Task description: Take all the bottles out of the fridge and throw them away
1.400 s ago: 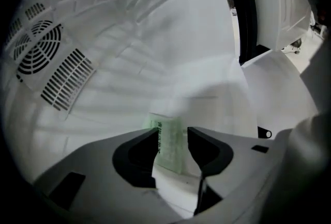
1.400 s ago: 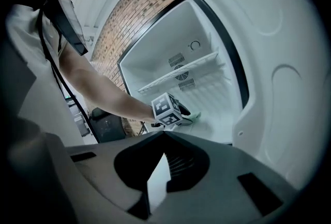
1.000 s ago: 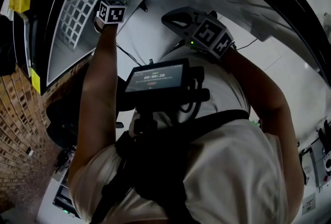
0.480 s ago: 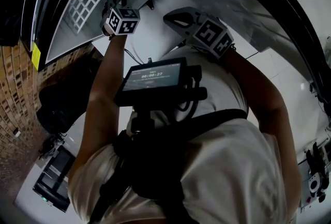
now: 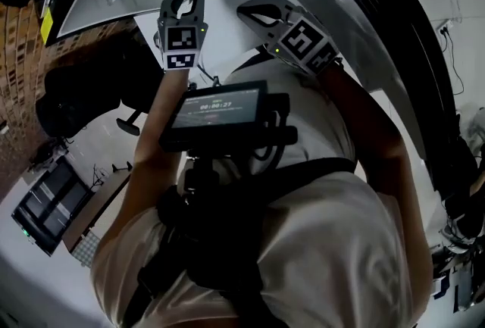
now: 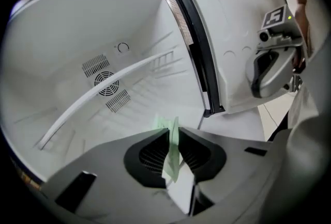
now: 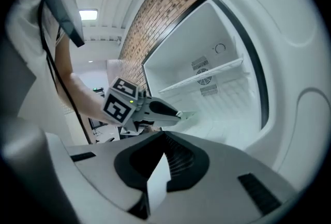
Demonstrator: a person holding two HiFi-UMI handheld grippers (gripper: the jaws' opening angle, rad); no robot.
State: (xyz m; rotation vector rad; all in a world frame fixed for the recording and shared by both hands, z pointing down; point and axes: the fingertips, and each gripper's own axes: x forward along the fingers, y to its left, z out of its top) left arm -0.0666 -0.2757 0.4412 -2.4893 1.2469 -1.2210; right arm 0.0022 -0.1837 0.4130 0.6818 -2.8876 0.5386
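Fridge (image 6: 77, 47) with its door (image 6: 238, 36) swung open; the white compartment holds a wire shelf (image 6: 124, 70), and a round vent (image 6: 106, 86) sits on the back wall. Left gripper (image 6: 173, 132) held before the opening; its jaws, which have just been closing, pinch a thin, pale green translucent piece (image 6: 166, 124); the piece stands edge-on between the pads and juts past the tips; whether it is a bottle cannot be told. Right gripper (image 7: 164, 137) in front of the door's inner face; jaws together, nothing between them.
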